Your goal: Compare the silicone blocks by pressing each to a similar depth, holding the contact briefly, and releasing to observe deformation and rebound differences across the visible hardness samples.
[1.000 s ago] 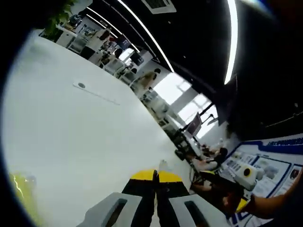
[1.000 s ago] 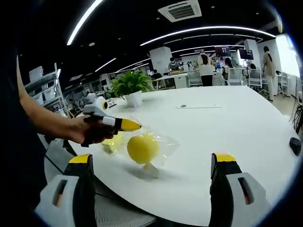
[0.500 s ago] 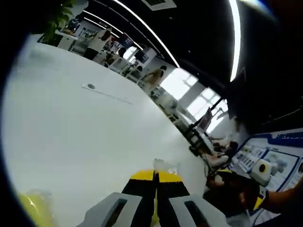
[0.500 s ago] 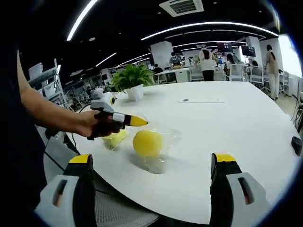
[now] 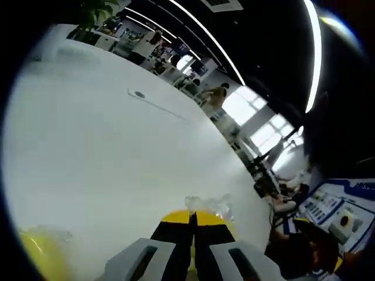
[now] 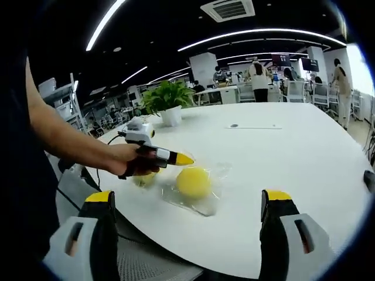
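Yellow is what I pick out first: a round yellow silicone block point(image 6: 193, 181) lies in a clear plastic wrapper point(image 6: 206, 199) on my white surface point(image 6: 293, 158), near its front edge. A second, paler yellow block point(image 6: 142, 179) sits just beside it, partly hidden behind the hand point(image 6: 132, 161) that carries my left tongs point(image 6: 183, 159).

In the right gripper view those left tongs reach in from the left with their yellow tips pressed together, hovering just above the round block; I cannot tell whether they touch it. In the left gripper view, my left tongs point(image 5: 193, 218) are clenched, the two yellow-tipped jaws meeting with no gap and nothing held between them. Crinkled clear wrapper point(image 5: 206, 203) shows just beyond the tips, and a blurred yellow block point(image 5: 41, 257) lies at the lower left.

My right tongs point(image 6: 188, 199) are released, the jaws spread wide apart at the bottom of the right gripper view, well short of the blocks.

A potted green plant point(image 6: 167, 99) stands farther back on the surface, and people stand among desks in the distance.
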`<state>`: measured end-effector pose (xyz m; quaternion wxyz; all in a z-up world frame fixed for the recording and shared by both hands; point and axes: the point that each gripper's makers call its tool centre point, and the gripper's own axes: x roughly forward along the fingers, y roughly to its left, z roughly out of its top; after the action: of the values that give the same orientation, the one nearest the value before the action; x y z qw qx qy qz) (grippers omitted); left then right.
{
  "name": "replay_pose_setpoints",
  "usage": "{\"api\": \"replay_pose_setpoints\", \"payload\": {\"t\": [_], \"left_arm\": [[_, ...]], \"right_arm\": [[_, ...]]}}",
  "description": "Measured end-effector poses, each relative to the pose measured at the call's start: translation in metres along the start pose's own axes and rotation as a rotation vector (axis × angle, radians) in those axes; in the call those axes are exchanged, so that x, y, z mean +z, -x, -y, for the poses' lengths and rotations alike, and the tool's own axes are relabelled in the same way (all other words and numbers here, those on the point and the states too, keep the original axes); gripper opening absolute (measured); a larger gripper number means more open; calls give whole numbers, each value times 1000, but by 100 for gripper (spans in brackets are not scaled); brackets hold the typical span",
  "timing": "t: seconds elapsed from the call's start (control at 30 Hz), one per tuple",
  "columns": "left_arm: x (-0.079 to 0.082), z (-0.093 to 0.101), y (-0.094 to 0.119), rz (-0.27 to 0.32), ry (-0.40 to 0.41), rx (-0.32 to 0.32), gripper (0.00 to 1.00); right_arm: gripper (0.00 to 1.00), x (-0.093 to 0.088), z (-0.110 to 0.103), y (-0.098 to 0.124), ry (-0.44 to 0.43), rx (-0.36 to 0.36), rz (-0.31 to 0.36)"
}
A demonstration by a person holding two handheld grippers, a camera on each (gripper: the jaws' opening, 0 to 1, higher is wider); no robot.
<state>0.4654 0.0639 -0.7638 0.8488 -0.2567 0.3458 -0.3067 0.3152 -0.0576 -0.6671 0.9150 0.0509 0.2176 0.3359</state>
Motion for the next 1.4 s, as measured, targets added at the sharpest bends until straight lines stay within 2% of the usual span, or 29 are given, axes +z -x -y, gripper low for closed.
{"api": "replay_pose_setpoints", "payload": {"t": [0.13,0.2,0.33,0.43,0.53,0.83,0.97,1.1,1.13,1.17,1.2,1.23,1.27,1.33,1.37,1.4], "left_arm": [[-2,-6,-3,-17,-29,7,0],[-2,-7,-5,-16,-24,-11,0],[-4,-17,-10,-56,-50,25,0],[-9,-27,-10,-70,-39,100,0],[-9,-28,-11,-63,-30,112,0],[-9,-33,-14,-77,-113,123,2],[-6,-41,-12,-84,-162,156,10],[-3,-44,-11,-88,-141,144,16],[-4,-43,-10,-96,-98,141,17],[-2,-43,-10,-95,-113,133,18],[0,-41,-9,-96,-145,133,21],[5,-42,-7,-88,-218,139,24],[24,-35,-4,10,-274,112,33],[46,-20,5,122,-230,74,53],[56,-15,10,156,-210,63,70],[61,-13,11,160,-227,51,81]], "right_arm": [[96,-2,0,4,-8,-7,3],[96,-3,1,6,-19,-14,1],[96,-4,0,6,-27,-15,2],[96,-4,-2,5,-37,-8,-1],[96,-4,-2,5,-45,-10,3],[96,-3,0,6,-51,-22,-3],[96,-4,0,5,-50,-25,-12],[96,-2,-1,4,-50,-23,-11],[96,-1,-1,3,-50,-21,-10],[96,0,-1,3,-49,-21,-11],[96,0,-1,1,-45,-19,-12],[96,0,-1,1,-43,-19,-13],[96,0,-1,1,-43,-19,-13],[96,4,-1,1,-50,-19,-1],[96,4,1,1,-53,-22,4],[96,5,2,1,-52,-27,4]]}}
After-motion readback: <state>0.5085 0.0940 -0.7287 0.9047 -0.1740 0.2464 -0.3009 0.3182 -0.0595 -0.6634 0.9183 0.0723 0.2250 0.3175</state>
